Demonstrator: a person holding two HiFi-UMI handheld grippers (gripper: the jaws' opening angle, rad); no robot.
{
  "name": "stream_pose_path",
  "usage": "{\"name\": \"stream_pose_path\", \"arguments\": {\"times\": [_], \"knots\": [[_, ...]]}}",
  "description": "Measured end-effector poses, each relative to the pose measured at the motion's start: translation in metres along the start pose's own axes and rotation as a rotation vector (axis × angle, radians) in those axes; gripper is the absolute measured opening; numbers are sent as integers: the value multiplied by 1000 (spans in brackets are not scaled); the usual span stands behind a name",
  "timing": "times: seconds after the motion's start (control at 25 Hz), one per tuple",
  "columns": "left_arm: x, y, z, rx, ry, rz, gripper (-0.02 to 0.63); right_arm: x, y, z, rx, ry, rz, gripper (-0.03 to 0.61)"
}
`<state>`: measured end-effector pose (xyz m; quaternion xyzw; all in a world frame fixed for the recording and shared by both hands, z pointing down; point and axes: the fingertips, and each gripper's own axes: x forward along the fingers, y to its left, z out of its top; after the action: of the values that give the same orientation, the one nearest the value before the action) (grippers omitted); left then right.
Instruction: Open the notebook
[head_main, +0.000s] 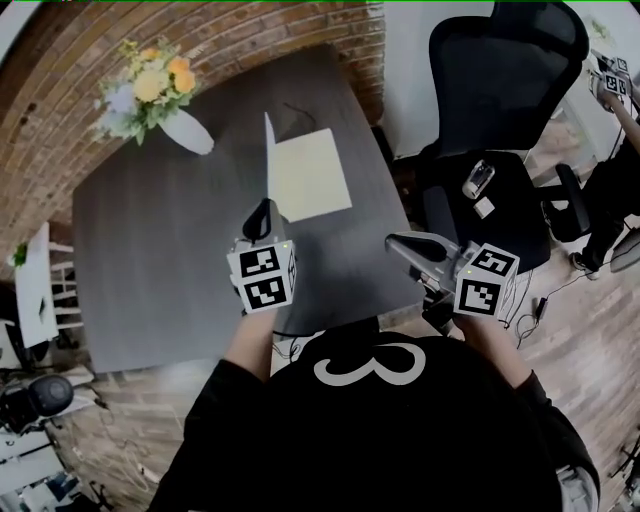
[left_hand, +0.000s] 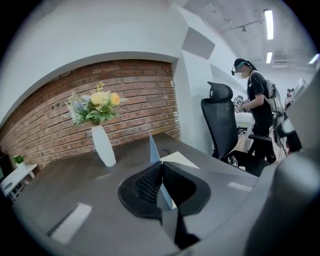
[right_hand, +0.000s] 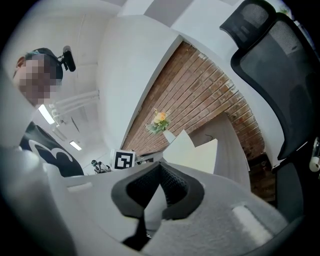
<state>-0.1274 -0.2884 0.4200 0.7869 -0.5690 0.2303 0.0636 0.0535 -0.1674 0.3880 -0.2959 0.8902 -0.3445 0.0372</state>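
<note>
The notebook lies on the dark table (head_main: 160, 250) with its pale inner page (head_main: 312, 175) exposed. Its cover (head_main: 268, 160) stands upright, edge-on in the head view. My left gripper (head_main: 263, 212) is shut on the cover's near edge. In the left gripper view, the blue-grey cover (left_hand: 153, 150) rises from between the black pads (left_hand: 145, 182) of that gripper (left_hand: 160, 169). My right gripper (head_main: 393, 241) hovers at the table's right front corner, shut with nothing in it. In the right gripper view, it (right_hand: 160, 167) points at the notebook (right_hand: 197, 152) from the side.
A white vase of yellow flowers (head_main: 185, 130) stands at the table's far left. A black office chair (head_main: 500, 90) with small items on its seat (head_main: 479, 180) stands to the right of the table. A person (left_hand: 260, 100) stands beyond it. A small white table (head_main: 35, 285) stands at the left.
</note>
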Motion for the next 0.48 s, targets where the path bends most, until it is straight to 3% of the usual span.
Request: {"name": "stream_pose_path", "arguments": {"times": [0.24,0.48], "knots": [[-8,42,-20,-95,26,75,35,16,4,-1,-8,29,21,0],[-7,68,-43,-110,73,151,55,33,3,0,0,52,42,0]]}}
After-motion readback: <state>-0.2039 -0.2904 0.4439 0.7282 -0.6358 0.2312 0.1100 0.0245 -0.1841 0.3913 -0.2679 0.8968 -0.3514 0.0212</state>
